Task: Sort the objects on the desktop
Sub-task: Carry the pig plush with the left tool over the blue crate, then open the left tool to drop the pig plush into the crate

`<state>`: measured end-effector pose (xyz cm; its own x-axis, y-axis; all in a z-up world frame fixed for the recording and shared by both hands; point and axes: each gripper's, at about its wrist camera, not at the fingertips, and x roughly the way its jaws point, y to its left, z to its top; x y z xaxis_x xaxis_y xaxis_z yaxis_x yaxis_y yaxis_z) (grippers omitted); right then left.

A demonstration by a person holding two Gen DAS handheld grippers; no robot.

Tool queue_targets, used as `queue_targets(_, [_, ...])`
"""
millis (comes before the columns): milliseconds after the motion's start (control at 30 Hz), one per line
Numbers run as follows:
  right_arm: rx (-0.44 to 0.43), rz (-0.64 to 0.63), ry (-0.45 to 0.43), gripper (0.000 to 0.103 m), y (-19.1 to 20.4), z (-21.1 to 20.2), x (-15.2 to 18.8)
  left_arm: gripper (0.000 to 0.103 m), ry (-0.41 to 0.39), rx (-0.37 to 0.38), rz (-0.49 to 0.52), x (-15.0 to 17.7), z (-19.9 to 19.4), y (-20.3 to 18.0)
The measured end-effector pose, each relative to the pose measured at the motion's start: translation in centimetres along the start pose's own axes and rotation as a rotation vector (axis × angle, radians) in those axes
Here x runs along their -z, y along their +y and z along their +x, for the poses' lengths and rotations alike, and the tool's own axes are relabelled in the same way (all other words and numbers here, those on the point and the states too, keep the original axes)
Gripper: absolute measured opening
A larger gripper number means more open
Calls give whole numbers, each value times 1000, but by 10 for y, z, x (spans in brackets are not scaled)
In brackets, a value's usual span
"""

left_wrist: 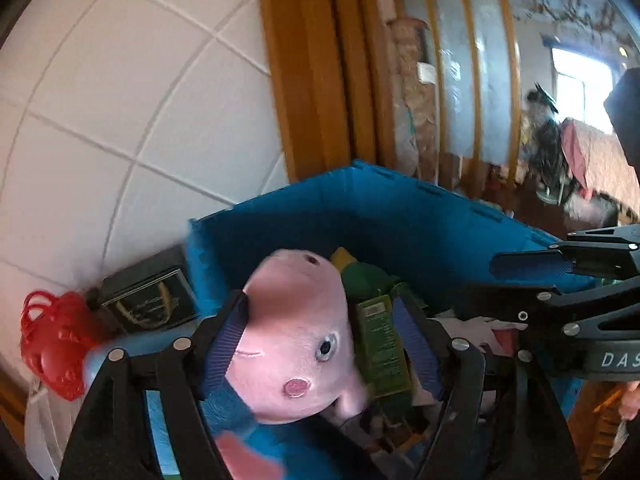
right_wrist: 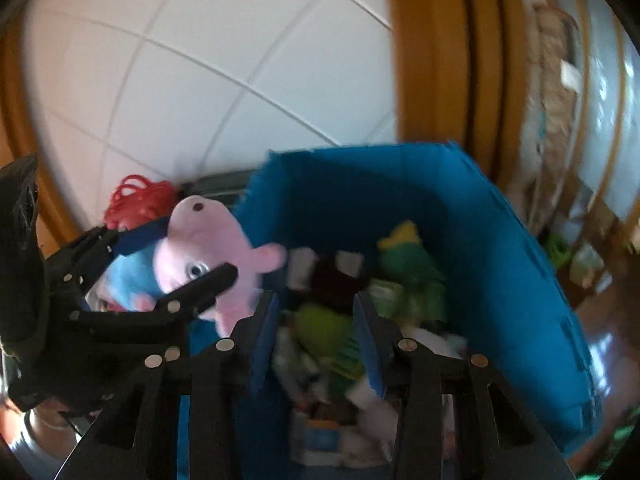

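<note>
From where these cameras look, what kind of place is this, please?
Probably a lived-in home room, perhaps a child's play corner. A blue storage bin is full of soft toys, a pink pig plush sits in the left gripper, and white wall tiles meet a wooden frame.

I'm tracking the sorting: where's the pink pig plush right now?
The pink pig plush sits clamped in the left gripper, held at the left edge of the blue bin, near the red toy.
</note>
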<state>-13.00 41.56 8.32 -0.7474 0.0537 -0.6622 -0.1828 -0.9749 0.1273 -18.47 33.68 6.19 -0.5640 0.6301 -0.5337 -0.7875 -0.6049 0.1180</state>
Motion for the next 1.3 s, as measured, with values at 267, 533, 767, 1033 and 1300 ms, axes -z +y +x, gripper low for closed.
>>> queue_targets(267, [19,83,63,40,-82,17,23,74,165,13,111,-4,23,-48])
queue_targets(533, [62,23,86,64,-93,20,33,75,320,54,-11,1,42,-53])
queue_targets(767, [104,-13,102,85,-93,20,41,77,343,24,-37,18,40,-63])
queue_targets(1033, [124,-39,129,97,-92,23,48,78,328,11,-43,28,30,-64])
queue_targets(1300, [116,-40,130,102,-90,21,48,78,299,-7,-66,34,19,-62])
